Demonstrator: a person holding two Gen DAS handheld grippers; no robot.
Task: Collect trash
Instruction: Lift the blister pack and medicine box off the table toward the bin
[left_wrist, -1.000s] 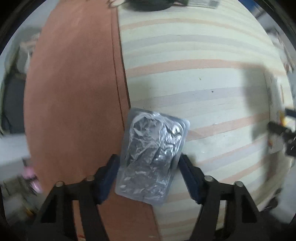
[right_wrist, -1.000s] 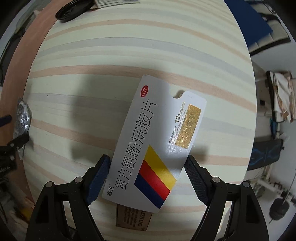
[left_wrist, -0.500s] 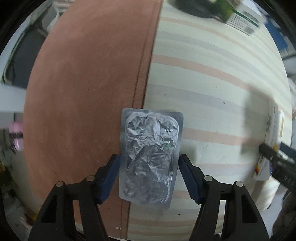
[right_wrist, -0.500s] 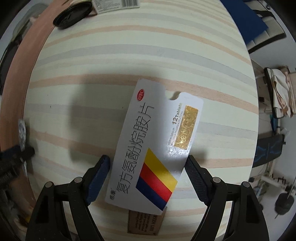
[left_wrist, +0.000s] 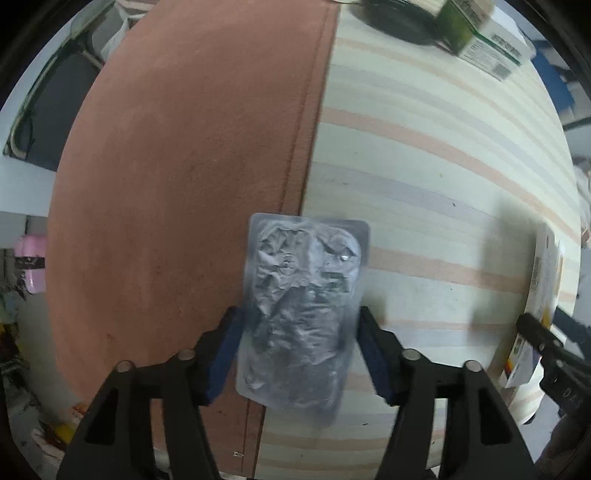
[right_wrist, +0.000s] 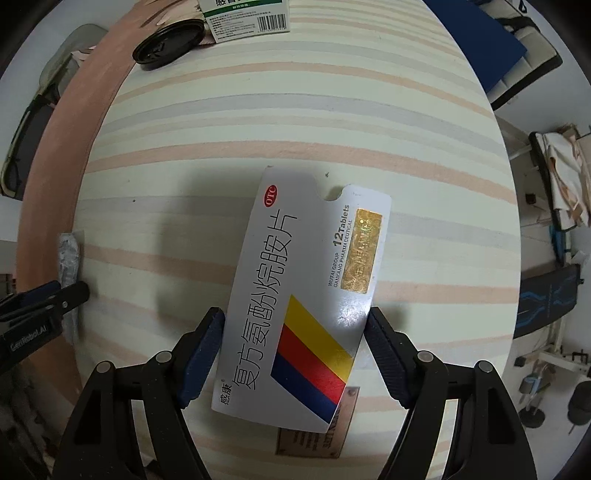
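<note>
Two claws show, each gripping one piece of trash above the striped counter (right_wrist: 295, 110). At lower centre of its view, the left claw (left_wrist: 295, 347) pinches one crumpled foil blister pack (left_wrist: 303, 310). The right claw (right_wrist: 295, 347), jaws just closing, clamps one white tablet box (right_wrist: 306, 302). Upper left lie one black lid (right_wrist: 168, 44) and one green-and-white box (right_wrist: 247, 18).

Open striped cloth (right_wrist: 295, 122) is seen ahead of both grippers. The far edge is blocked by a black lid (right_wrist: 168, 46) and a green-white box (right_wrist: 247, 18), set just beside each other.
</note>
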